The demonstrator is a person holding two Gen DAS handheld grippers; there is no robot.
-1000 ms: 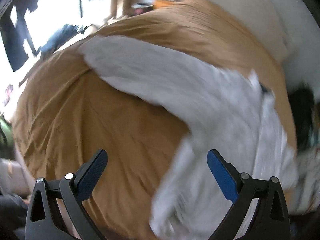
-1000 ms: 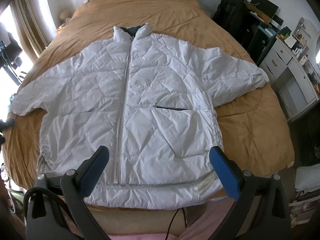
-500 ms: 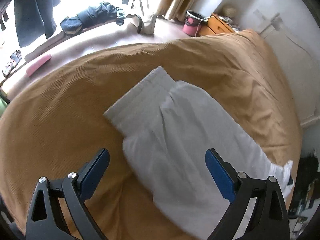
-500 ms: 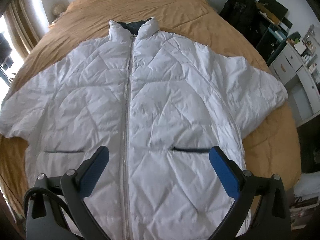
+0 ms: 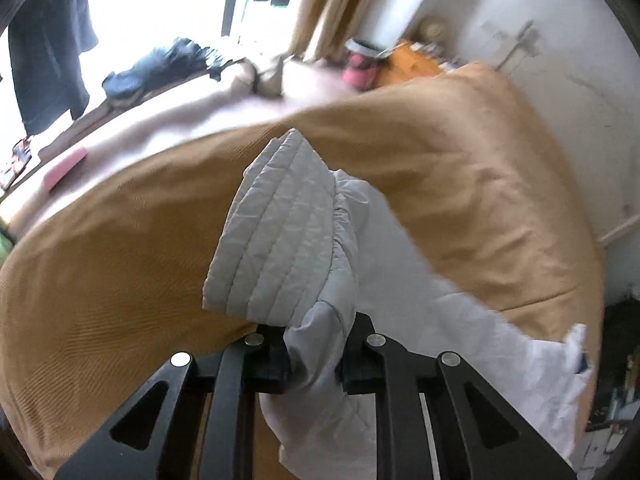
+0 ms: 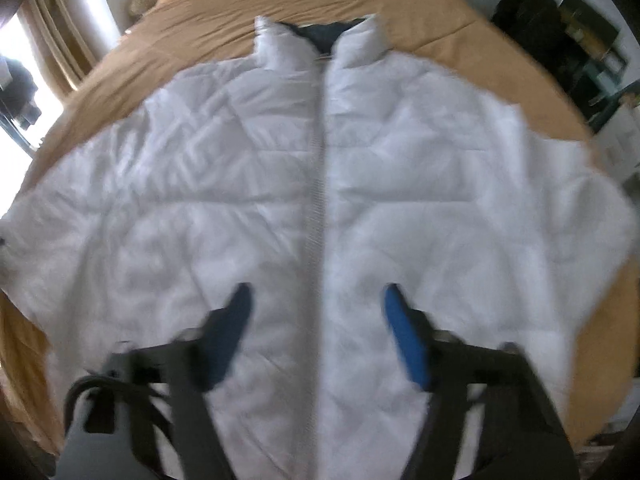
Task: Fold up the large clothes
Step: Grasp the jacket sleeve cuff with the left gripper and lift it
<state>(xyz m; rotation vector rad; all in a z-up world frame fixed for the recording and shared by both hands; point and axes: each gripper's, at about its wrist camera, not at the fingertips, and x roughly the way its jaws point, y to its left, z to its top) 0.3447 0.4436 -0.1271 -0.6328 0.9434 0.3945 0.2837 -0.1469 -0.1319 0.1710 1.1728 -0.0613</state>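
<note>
The left gripper (image 5: 312,360), jaws just closed, pinches the white jacket's sleeve (image 5: 288,240) at lower centre, while the right gripper (image 6: 316,320), half-closing and empty, straddles the zip (image 6: 318,200) running up-frame.

A bedroom in daylight. A bed (image 6: 400,4) with a tan cover fills the middle. A bright window (image 5: 152,4) glares white, with dark clothes (image 5: 48,52) hanging at it and tan curtains (image 5: 336,0) beside. The walls (image 5: 560,80) are white. Pale floor (image 5: 180,120) holds a dark heap (image 5: 160,68), a pink bin (image 5: 360,68) and a wooden stand (image 5: 416,60). Dark shelves (image 6: 580,48) stand opposite.
</note>
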